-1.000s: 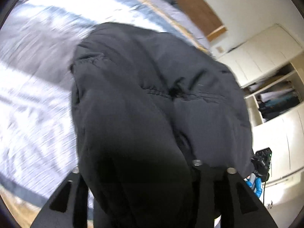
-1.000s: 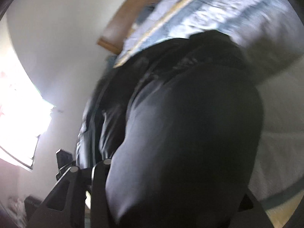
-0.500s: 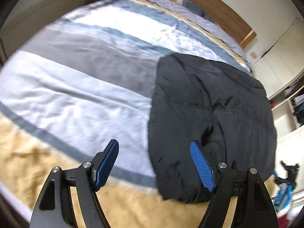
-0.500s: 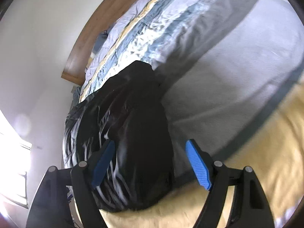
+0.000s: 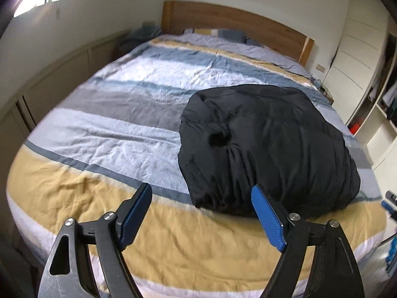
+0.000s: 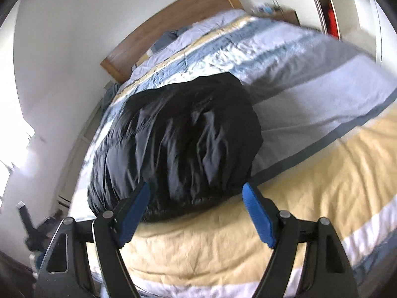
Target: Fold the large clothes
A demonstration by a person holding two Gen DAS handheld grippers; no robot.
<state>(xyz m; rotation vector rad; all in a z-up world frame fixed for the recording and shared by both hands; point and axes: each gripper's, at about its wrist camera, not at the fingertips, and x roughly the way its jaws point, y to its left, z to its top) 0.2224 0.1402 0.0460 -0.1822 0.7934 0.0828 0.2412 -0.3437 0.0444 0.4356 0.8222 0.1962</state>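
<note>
The black jacket (image 5: 268, 149) is left bunched on the striped bed (image 5: 99, 129), just ahead of both grippers; left gripper (image 5: 202, 214) is spreading wider, right gripper (image 6: 196, 211) is held wide, nothing gripped.

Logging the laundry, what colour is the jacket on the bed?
Black jacket, clearest in the left wrist view.

Daylit, window (image 6: 15, 154) glare, motion blur, fisheye-warped edges

No legible text anywhere.
</note>
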